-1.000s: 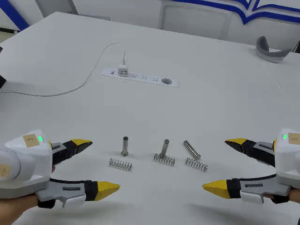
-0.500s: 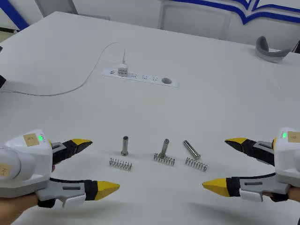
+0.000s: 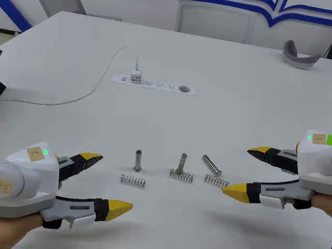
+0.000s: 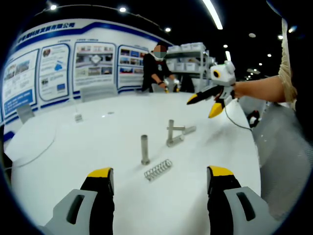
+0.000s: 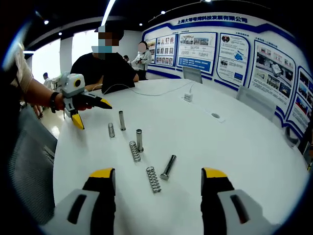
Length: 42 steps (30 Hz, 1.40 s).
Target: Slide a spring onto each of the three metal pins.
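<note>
Three metal pins stand in a row on the white table [image 3: 218,114]: the left pin [image 3: 138,161] upright, the middle pin [image 3: 182,163] upright with a slight lean, the right pin [image 3: 211,165] lying flat. A loose spring lies in front of each: left spring [image 3: 133,180], middle spring [image 3: 181,176], right spring [image 3: 217,181]. My left gripper [image 3: 111,181] is open, left of the left spring. My right gripper [image 3: 239,171] is open, its lower tip just right of the right spring. In the right gripper view the right spring [image 5: 153,179] and lying pin [image 5: 168,167] are nearest between the jaws.
A white power strip [image 3: 155,84] with a plug and a thin cable [image 3: 93,91] lies farther back. A grey curved object [image 3: 298,54] rests at the far right. A person [image 5: 110,58] sits at the table's far side in the right gripper view.
My right gripper has shifted left and slightly up, closing in on the right spring. The left gripper, pins and springs have stayed in place.
</note>
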Motion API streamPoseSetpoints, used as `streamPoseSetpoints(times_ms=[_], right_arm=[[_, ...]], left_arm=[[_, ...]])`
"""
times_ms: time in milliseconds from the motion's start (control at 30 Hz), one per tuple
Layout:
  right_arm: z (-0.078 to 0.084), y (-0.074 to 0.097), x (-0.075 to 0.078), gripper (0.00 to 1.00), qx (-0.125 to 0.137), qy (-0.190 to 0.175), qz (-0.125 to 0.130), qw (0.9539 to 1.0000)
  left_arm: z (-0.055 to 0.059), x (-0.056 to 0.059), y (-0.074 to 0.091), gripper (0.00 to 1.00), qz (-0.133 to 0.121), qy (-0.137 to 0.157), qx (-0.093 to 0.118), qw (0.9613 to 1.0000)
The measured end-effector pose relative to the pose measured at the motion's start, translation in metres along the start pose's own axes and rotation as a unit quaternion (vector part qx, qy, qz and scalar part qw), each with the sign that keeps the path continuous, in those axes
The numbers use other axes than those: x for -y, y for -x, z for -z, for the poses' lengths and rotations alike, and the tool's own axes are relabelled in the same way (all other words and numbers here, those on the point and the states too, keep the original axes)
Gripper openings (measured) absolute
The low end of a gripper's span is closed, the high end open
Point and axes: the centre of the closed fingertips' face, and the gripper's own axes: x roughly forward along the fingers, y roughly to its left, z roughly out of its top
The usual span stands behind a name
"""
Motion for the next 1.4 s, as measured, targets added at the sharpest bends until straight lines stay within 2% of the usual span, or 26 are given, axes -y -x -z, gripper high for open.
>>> streamPoseSetpoints(times_ms=[367,667,800,1067,1400], right_arm=[[-0.011,-0.019,0.011,0.63,-0.023,0.002,0.012,0.9997],[-0.012,-0.037,0.023,0.57,-0.054,-0.003,0.02,0.9984],[-0.014,-0.043,0.025,0.54,-0.06,-0.006,0.022,0.998],[-0.012,-0.055,0.034,0.45,-0.081,-0.013,0.03,0.9962],[-0.005,-0.066,0.036,0.32,-0.112,-0.02,0.042,0.9926]], left_arm=[[0.001,-0.001,0.002,0.79,-0.003,0.002,0.0,1.0],[0.002,-0.002,0.002,0.78,-0.003,0.004,0.0,1.0],[0.003,-0.003,0.002,0.78,-0.004,0.004,0.0,1.0],[0.004,-0.004,0.003,0.77,-0.004,0.005,-0.001,1.0],[0.005,-0.004,0.003,0.76,-0.004,0.006,-0.001,1.0]])
